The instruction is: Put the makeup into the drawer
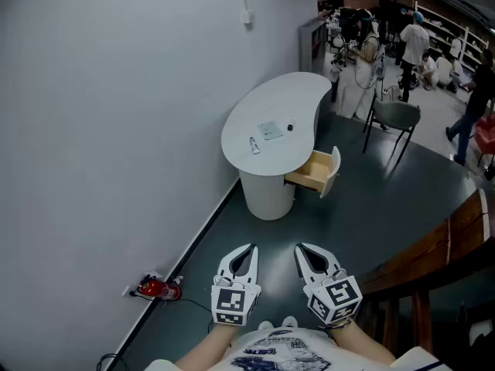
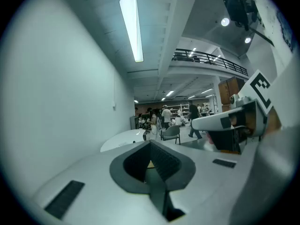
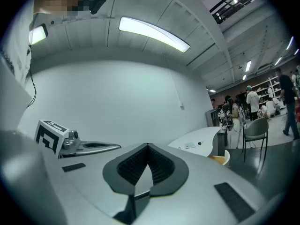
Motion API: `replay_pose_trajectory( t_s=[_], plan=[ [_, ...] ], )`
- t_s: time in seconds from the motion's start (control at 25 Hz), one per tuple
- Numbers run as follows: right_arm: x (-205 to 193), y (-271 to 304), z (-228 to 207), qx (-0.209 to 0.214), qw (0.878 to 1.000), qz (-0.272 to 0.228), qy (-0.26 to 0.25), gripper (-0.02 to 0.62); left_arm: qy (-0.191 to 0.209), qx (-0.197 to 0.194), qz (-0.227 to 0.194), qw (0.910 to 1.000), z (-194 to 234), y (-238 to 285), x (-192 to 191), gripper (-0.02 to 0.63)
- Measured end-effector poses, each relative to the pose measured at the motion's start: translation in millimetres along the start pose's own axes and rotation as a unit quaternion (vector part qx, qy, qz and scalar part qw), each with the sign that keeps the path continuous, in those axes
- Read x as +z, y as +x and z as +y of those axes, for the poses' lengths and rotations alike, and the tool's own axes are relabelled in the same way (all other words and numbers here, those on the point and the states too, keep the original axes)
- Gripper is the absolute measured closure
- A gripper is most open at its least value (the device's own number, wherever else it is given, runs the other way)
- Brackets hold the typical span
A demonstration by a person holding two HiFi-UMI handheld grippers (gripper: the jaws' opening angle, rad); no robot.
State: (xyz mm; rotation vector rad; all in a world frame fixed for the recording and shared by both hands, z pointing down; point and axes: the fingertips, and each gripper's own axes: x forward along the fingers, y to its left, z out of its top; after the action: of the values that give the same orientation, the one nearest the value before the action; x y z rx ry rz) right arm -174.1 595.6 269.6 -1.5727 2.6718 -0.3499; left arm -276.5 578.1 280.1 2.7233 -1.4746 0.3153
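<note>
Far ahead stands a white curved table (image 1: 298, 91) against the wall. On its top lie the makeup things: a small tube (image 1: 254, 144), a flat pale packet (image 1: 270, 131) and a small dark item (image 1: 291, 127). Under the tabletop a wooden drawer (image 1: 317, 170) stands pulled out to the right. My left gripper (image 1: 249, 248) and right gripper (image 1: 300, 247) are side by side at the bottom of the head view, well short of the table, both shut with nothing in them. The table (image 3: 199, 136) and the drawer (image 3: 221, 157) also show beyond the right gripper (image 3: 148, 146). In the left gripper view the left gripper (image 2: 151, 144) points toward the table (image 2: 123, 139).
A white wall runs along the left. On the floor by it lie a red object (image 1: 158, 289) and cables. A grey chair (image 1: 394, 118) stands right of the table, and wooden furniture (image 1: 448, 238) edges the right side. Several people stand among shelves at the back.
</note>
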Motion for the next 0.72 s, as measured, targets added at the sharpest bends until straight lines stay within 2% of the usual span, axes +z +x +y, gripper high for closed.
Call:
replay_pose_trajectory(
  t_s=[0.72],
  plan=[
    [-5, 4, -41, -0.011, 1.0, 0.007, 0.022, 0.575, -0.013, 0.016, 0.011, 0.9997, -7, 28, -11, 0.558]
  ],
)
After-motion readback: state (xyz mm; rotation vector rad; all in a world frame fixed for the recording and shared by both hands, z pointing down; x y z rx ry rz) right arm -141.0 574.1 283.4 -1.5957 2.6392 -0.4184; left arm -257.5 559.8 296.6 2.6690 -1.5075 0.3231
